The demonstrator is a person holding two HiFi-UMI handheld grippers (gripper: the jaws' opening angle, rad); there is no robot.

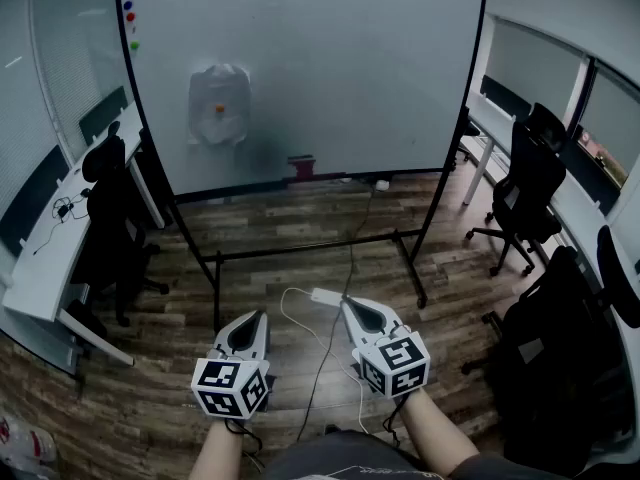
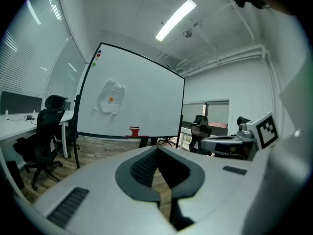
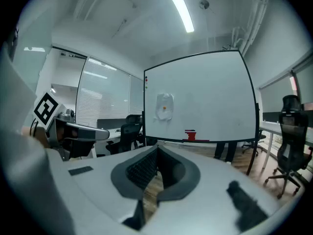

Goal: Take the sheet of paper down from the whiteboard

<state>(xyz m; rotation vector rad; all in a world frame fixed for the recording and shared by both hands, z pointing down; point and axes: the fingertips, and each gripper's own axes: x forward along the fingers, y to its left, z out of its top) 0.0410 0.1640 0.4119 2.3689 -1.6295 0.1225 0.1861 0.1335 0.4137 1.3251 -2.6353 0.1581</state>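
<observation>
With the left gripper (image 1: 258, 318) and right gripper (image 1: 352, 308) both closed and empty, far from the whiteboard (image 1: 350, 68), the crumpled sheet of paper (image 1: 219, 118) under its orange magnet (image 1: 220, 109) looks light, limp and tearable, best pinched at its loose lower edge.

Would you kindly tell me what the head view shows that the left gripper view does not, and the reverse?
Only the head view: the person's forearms and a white power strip. Only the left gripper view: the ceiling light. Both: the whiteboard, the sheet of paper with an orange magnet, the left tool and right tool, both shut.
</observation>
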